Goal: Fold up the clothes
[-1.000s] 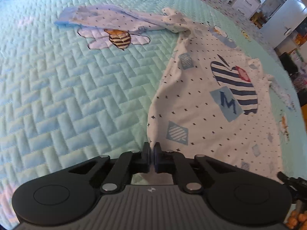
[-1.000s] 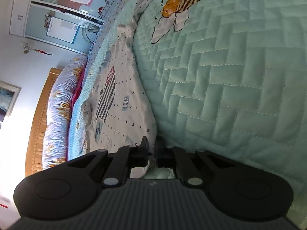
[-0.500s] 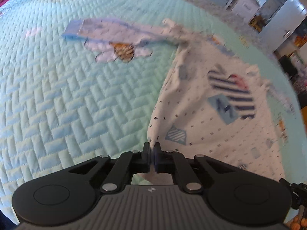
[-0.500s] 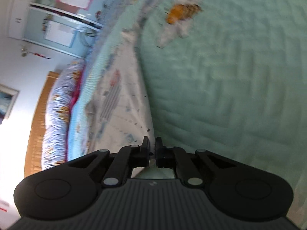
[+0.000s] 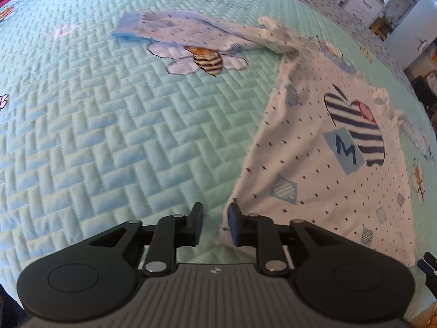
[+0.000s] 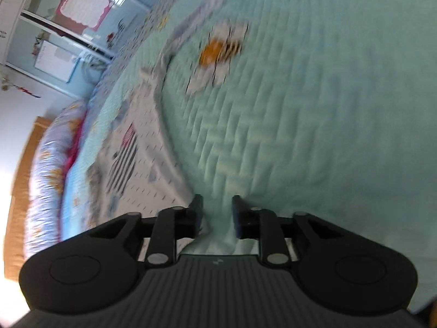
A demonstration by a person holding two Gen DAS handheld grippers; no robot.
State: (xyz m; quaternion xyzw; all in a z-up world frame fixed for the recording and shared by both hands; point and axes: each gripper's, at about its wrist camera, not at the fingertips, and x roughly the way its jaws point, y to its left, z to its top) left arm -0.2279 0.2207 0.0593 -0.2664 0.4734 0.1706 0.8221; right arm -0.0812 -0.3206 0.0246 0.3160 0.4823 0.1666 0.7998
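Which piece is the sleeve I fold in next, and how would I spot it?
On the mint quilted bedspread, find the white dotted long-sleeved top with the striped apple and letter M. Its outstretched sleeve runs toward the upper left, over a bee-and-flower print. Only this part ends in a plain blue cuff.

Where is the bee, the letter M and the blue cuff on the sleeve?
bee (image 5: 208, 60), left wrist view, on its striped body stitched into the quilt.
letter M (image 5: 346, 150), left wrist view, middle of the dark letter on the shirt's blue square.
blue cuff (image 5: 127, 28), left wrist view, on the sleeve's plain blue end.
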